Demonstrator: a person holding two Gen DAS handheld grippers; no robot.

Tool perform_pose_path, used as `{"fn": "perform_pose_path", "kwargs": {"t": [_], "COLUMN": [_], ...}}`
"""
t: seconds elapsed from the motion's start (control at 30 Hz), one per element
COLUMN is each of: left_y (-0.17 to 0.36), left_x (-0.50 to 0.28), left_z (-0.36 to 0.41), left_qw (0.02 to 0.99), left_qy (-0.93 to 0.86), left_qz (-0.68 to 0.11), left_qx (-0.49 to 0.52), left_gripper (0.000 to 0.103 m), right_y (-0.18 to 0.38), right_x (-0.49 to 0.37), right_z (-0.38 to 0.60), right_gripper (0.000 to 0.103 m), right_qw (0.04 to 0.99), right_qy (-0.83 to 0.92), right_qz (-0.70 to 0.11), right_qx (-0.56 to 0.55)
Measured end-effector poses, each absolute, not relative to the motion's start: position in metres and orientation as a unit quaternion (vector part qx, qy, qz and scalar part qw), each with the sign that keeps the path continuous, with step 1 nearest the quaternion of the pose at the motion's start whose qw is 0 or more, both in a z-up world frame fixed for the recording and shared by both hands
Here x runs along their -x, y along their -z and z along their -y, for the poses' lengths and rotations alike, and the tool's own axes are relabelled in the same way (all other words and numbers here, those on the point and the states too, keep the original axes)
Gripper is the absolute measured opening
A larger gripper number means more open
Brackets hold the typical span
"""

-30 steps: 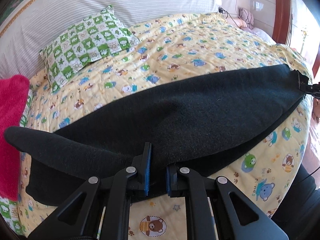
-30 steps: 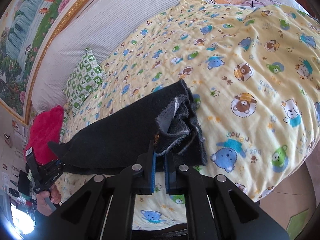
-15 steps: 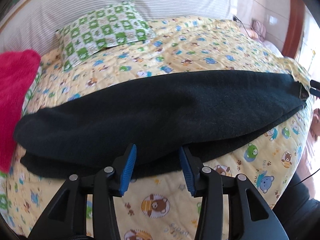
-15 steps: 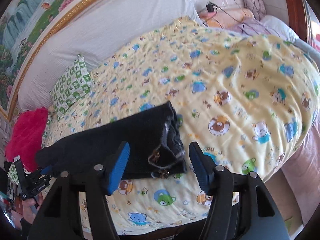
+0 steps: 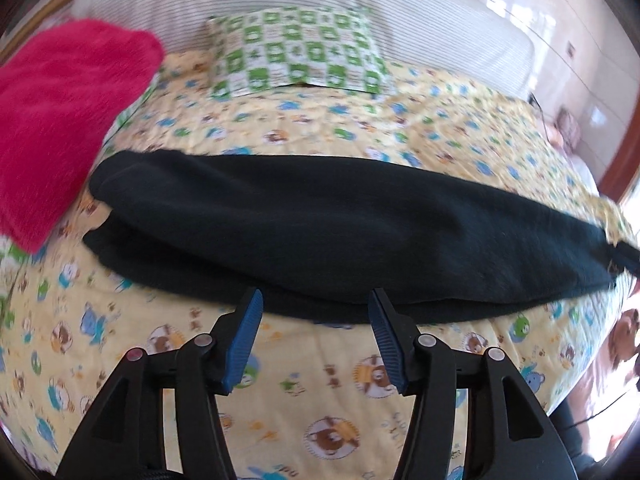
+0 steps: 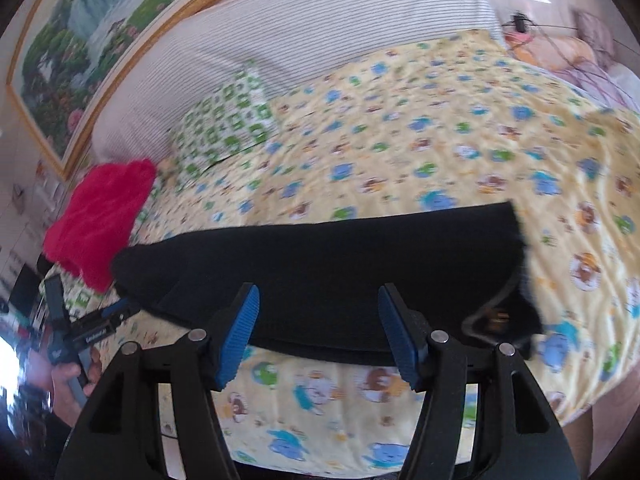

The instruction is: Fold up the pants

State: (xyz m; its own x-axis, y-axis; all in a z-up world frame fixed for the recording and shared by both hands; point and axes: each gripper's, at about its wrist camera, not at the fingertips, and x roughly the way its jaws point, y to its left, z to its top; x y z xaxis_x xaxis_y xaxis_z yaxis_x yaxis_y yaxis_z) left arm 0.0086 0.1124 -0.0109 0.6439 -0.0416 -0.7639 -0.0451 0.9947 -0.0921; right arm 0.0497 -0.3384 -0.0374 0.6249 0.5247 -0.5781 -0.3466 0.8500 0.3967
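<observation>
The black pants (image 5: 340, 232) lie flat across the yellow bear-print quilt (image 5: 320, 380), folded lengthwise with one leg on the other. My left gripper (image 5: 316, 312) is open and empty, just in front of their near edge. In the right wrist view the pants (image 6: 340, 272) stretch from the leg ends at the left to the waistband (image 6: 500, 312) at the right. My right gripper (image 6: 318, 308) is open and empty, over the near edge of the pants. The left gripper also shows in the right wrist view (image 6: 108, 316), at the leg ends.
A red plush blanket (image 5: 60, 112) lies at the left, touching the leg ends. A green checked pillow (image 5: 296, 52) leans on the striped headboard (image 5: 360, 4). The bed's front edge drops off just below the pants. Cables and cushions (image 6: 560, 48) lie at the far right.
Both grippers have let go of the pants and opened wide. Both have pulled back from the cloth. The pants now lie flat on the quilt.
</observation>
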Motion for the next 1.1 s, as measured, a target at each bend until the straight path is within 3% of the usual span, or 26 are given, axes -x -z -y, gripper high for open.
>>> {"fn": "perform_pose_path", "kwargs": {"t": [0.5,1.1], "left_y": [0.006,0.004], "left_x": [-0.004,-0.018], "left_z": [-0.180,-0.206], "left_qw": [0.896,0.888], "left_qy": [-0.065,-0.100], "left_qz": [-0.416,-0.411], "left_qx": [0.139,0.183], "left_gripper": [0.060,0.065], "right_y": [0.049,0.065], "right_x": [-0.052,-0.057], "right_z": [0.195,0.127], "right_gripper": [0.063,0.063], "right_qw": [0.848,0.827], "right_qy": [-0.389,-0.416], "right_qz": [-0.360,-0.360], "right_qx": [0.022,0.121]}}
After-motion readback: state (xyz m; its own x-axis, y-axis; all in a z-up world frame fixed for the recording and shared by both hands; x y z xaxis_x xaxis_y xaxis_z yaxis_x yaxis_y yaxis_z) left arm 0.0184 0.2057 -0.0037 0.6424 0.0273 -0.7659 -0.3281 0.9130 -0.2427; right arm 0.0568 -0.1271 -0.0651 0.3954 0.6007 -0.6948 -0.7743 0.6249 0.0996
